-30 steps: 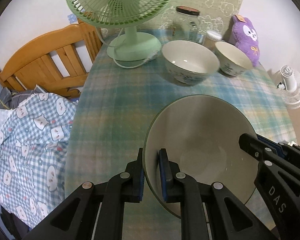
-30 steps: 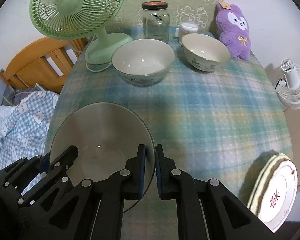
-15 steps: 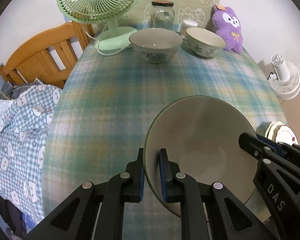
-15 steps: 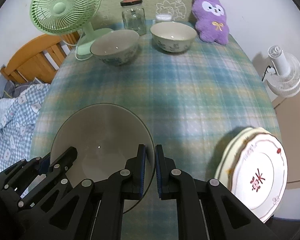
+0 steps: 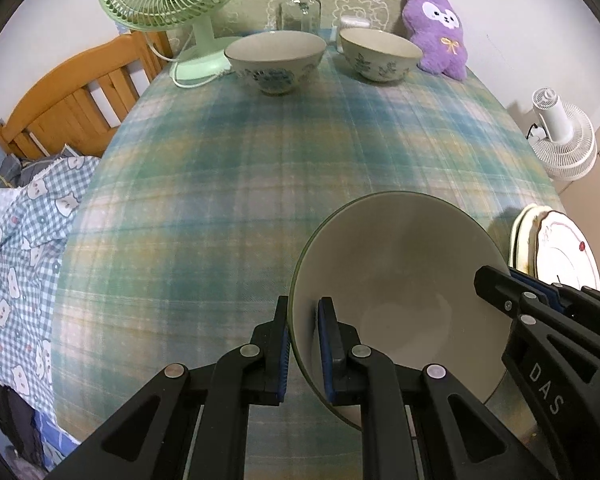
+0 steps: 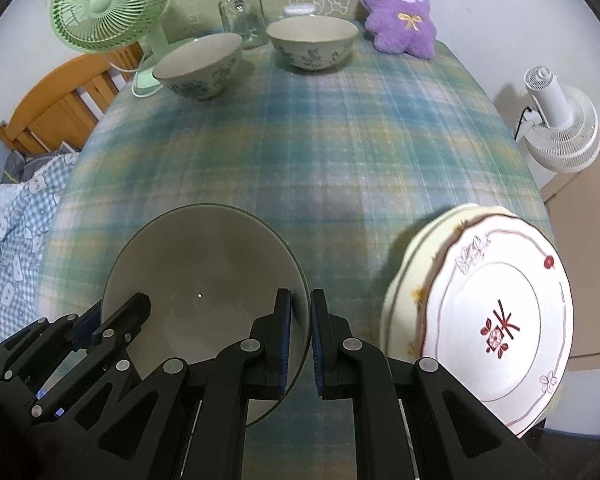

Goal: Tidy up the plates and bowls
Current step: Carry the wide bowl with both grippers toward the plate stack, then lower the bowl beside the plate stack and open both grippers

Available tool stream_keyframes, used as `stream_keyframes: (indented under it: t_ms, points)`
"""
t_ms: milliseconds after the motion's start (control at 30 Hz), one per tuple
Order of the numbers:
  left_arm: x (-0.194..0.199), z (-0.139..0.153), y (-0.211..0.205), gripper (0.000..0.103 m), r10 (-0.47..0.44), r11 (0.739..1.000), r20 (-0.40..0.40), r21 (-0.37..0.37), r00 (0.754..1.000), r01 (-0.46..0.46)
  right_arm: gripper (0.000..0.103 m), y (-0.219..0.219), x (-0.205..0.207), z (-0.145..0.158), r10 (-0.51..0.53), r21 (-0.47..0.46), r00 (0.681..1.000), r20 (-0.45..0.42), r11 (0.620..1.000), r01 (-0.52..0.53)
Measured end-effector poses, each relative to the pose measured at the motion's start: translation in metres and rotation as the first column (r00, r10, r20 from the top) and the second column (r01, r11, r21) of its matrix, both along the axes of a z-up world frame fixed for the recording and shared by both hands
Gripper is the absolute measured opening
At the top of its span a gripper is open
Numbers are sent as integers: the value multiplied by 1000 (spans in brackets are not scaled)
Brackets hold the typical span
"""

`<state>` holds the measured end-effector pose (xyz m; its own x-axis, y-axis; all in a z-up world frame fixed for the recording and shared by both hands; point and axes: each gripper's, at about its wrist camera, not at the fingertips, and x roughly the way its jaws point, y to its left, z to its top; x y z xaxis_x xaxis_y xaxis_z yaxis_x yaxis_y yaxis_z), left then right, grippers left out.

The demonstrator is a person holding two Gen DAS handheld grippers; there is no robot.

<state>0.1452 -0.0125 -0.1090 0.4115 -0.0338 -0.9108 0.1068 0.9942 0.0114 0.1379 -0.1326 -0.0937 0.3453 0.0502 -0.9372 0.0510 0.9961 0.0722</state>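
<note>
Right now I have the big bowl over the table at its six o'clock edge, left gripper and right gripper each clamped across opposite rims. Glazed, slick, breakable, probably heavy: rim grips suit. Since earlier, stacked plates have come into view at three o'clock.

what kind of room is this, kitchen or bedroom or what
Probably a bedroom or small living space at home: a wooden bed frame with checked bedding sits beside the table, and a purple plush toy rests on it.
</note>
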Motion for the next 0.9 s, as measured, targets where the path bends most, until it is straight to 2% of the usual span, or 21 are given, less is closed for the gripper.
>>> stream_keyframes:
  t_ms: [400,467,500,533,600,633,700,900]
  points:
    - [-6,-2,-13,12,0,1000,-14,11,1000,1,12,-12,-6,-2,-4,7,1000,-20,1000,4]
    - [-5,-1,-15,18,-5,1000,-17,18,1000,5,12,-12,-5,-2,-4,9,1000,-27,1000,5]
    - [-5,-1,-16,24,-5,1000,-16,17,1000,5,13,-13,-5,-2,-9,19,999,-32,1000,10]
    - [-6,0,-16,35,-3,1000,-14,20,1000,4,13,-14,-4,-3,-11,25,999,-37,1000,12]
    - [-7,2,-18,47,-4,1000,-12,20,1000,4,13,-17,-4,-3,-9,48,999,-44,999,12]
    - [-7,3,-18,58,-3,1000,-15,22,1000,3,13,-19,-4,-3,-8,60,999,-46,998,11]
    - [-6,6,-16,67,11,1000,-12,23,1000,-11,13,-20,-4,1,-1,50,999,-35,999,3]
    - [-3,28,-6,70,68,997,25,35,997,-69,35,-20,-6,23,31,66,999,6,997,-32]
